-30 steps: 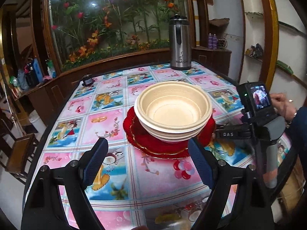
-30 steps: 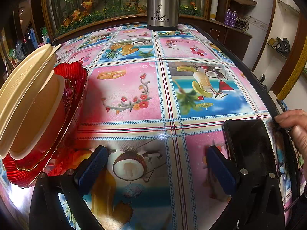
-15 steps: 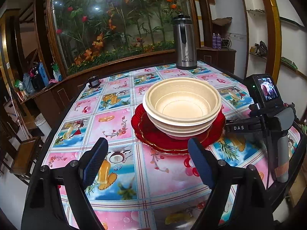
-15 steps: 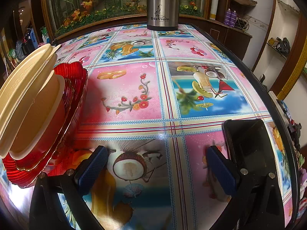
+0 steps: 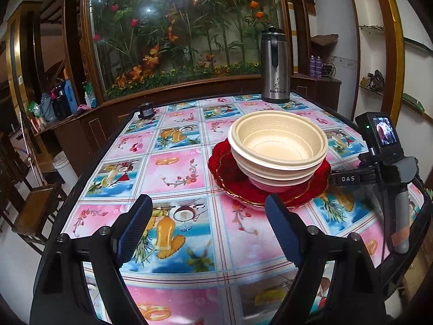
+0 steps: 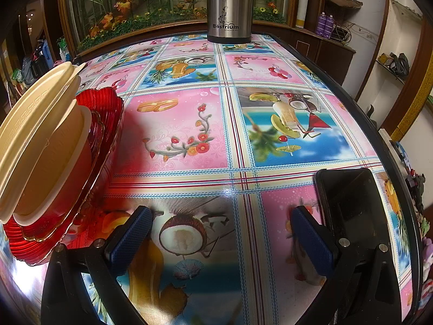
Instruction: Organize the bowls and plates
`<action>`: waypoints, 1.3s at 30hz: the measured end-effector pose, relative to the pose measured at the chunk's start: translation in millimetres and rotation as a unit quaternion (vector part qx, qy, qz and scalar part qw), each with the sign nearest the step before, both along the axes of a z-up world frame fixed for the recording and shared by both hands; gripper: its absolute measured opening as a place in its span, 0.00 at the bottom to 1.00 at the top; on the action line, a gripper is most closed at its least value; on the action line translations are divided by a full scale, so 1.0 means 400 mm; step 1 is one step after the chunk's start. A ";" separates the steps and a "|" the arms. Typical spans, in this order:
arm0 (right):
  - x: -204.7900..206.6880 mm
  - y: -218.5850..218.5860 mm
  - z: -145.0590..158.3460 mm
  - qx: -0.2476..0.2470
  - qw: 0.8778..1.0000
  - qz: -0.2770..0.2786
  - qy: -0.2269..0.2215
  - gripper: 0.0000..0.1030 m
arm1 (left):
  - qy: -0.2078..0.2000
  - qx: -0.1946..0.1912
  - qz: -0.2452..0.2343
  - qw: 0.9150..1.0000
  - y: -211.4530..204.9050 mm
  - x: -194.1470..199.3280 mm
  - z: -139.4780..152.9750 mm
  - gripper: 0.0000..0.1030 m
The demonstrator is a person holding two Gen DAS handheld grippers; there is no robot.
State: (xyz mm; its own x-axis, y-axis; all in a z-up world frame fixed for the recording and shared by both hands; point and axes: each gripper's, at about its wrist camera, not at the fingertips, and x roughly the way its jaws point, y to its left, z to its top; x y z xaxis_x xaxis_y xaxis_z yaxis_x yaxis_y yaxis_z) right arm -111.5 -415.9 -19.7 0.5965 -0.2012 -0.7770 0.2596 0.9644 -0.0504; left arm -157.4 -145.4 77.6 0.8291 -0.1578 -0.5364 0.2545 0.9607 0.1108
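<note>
Bowls, cream, nested in a stack, sit on the red plates, which lie on the patterned table right of centre in the left wrist view. Left gripper hangs near-side of the stack, tongs spread wide with nothing between them, well clear of the plate rim. Right gripper rests low over the table, tongs likewise spread and empty; bowls and red plates fill the left edge of its view, just beside its left finger. Stack appears complete as far as visible (no loose plate or bowl elsewhere on the table in either view), so the task reads as essentially done. Risks from here, as judgement: the stack looks slightly off-centre on the plates, leaning toward the far-right rim, so a nudge from the right gripper's left finger could tip the bowls or slide the glossy plate across the slick cloth. The phone, lying flat just beside the right gripper's right finger near the table edge, could be pushed off by a careless sideways withdrawal. The flask stands far back, well apart, no hazard. The mounted camera at the right could be struck by a wide swing.
</note>
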 end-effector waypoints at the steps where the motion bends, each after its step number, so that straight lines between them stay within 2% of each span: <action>1: 0.000 0.000 0.000 0.000 1.000 0.000 0.000 1.00 | 0.001 0.003 0.003 1.000 -0.002 0.004 -0.005 0.83; 9: 0.000 0.000 0.000 0.000 1.000 0.000 0.000 1.00 | 0.023 0.026 0.017 0.999 -0.056 0.051 -0.045 0.83; 19: 0.000 0.000 0.000 0.000 1.000 0.000 0.000 1.00 | 0.022 0.060 0.000 0.998 -0.118 0.031 -0.063 0.83; 39: 0.001 -0.001 0.000 0.000 1.000 0.000 0.000 1.00 | 0.012 0.048 0.005 0.999 -0.104 0.027 -0.047 0.83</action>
State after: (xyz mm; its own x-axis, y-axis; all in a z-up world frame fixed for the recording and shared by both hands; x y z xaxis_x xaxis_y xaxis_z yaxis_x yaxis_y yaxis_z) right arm -111.2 -416.1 -19.9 0.5964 -0.2014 -0.7770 0.2599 0.9643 -0.0504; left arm -146.5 -187.0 58.9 0.8169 -0.0965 -0.5687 0.2488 0.9484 0.1963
